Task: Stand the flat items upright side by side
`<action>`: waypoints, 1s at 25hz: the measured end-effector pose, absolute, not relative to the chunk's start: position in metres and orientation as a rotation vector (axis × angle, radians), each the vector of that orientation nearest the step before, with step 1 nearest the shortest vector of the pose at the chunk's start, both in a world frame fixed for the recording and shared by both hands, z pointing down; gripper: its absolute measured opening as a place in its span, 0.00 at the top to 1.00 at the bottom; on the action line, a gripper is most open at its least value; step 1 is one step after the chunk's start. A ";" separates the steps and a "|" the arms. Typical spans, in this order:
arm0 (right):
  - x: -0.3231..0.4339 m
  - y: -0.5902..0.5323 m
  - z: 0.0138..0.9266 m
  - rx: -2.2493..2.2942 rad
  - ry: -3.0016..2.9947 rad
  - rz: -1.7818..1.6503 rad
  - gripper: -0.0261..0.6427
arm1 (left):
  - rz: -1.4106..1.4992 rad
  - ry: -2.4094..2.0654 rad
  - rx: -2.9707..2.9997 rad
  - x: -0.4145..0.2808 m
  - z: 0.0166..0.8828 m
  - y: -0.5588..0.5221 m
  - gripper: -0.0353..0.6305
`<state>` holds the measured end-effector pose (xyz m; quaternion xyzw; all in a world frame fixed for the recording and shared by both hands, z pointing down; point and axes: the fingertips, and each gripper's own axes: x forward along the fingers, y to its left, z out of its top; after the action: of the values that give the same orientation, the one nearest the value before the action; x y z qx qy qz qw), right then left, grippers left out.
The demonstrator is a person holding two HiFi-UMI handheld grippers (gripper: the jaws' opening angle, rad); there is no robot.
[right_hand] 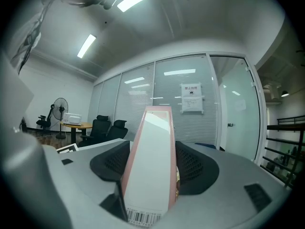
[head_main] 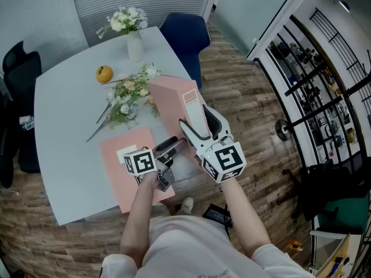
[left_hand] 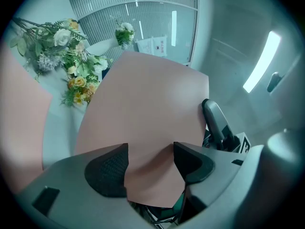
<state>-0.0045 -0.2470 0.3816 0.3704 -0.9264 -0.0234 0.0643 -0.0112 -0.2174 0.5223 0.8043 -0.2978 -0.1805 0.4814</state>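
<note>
A pink file box [head_main: 174,103] stands tilted on its narrow edge near the right side of the white table [head_main: 69,126]. My right gripper [head_main: 203,126] is shut on its white-labelled spine [right_hand: 152,151], which fills the gap between the pads. My left gripper [head_main: 173,145] sits low at the box's near bottom corner. In the left gripper view the pink face [left_hand: 143,104] runs down between the jaws, with the pads pressed to both sides. A second pink file box [head_main: 124,175] lies flat to the left, partly under my left gripper.
Loose artificial flowers [head_main: 127,100] lie just behind the two boxes. Farther back are an orange [head_main: 104,73] and a white vase of flowers [head_main: 134,42]. A blue chair [head_main: 185,36] stands at the far side and a black chair [head_main: 20,68] at the left.
</note>
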 end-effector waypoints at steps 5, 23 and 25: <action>0.000 -0.243 0.382 1.144 -2.818 -0.091 0.49 | -0.441 -0.721 1.953 -0.009 0.524 -0.216 0.52; 0.015 -0.228 0.385 1.259 -2.857 -0.095 0.49 | -0.419 -0.694 1.950 -0.005 0.530 -0.210 0.51; 0.016 -0.227 0.386 1.262 -2.859 -0.089 0.49 | -0.420 -0.694 1.952 -0.005 0.530 -0.209 0.51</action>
<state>0.0162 -0.2271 0.3858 0.4037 -0.9144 -0.0286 0.0075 -0.0050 -0.2094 0.5299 0.8041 -0.2860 -0.1730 0.4915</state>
